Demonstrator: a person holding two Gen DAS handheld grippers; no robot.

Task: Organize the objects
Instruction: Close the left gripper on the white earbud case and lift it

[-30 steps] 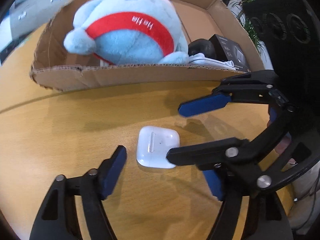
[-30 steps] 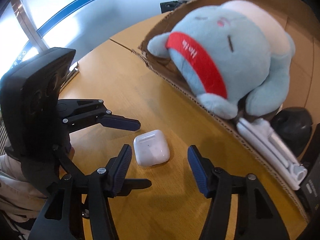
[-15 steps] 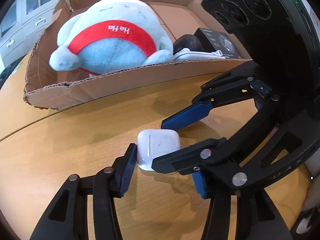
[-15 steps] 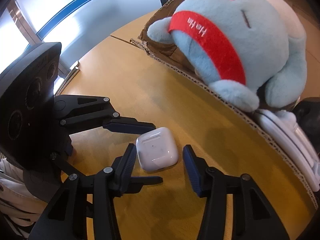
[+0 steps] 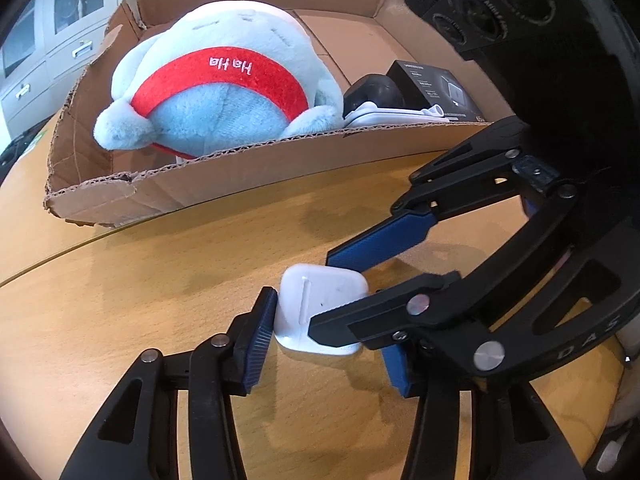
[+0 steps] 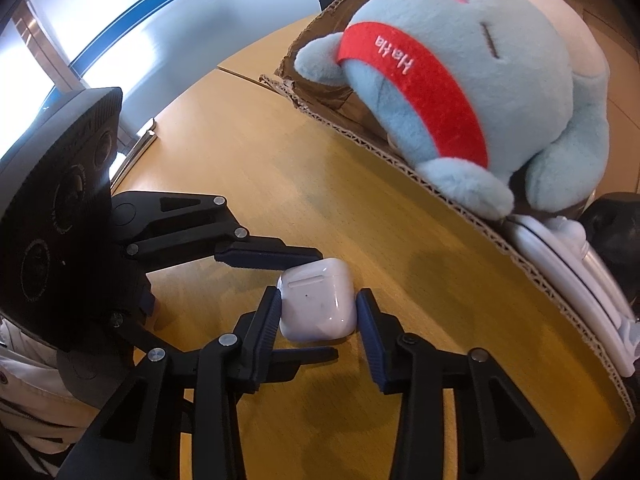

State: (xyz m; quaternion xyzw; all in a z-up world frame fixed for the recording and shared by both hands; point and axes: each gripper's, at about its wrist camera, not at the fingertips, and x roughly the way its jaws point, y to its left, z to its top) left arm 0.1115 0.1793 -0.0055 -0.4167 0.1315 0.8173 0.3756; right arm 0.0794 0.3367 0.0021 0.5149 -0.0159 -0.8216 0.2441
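both views are taken from low and close over the counter (image 5: pixel 120 320), along each gripper's fingers. the earbud case (image 5: pixel 320 308) (image 6: pixel 316 300) at centre is shared, with the cardboard box (image 5: pixel 240 168) (image 6: pixel 440 184) toward 12 and 2 o'clock.

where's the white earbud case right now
The white earbud case sits on the wooden table in front of the cardboard box, between the pads of both the right gripper and left gripper.
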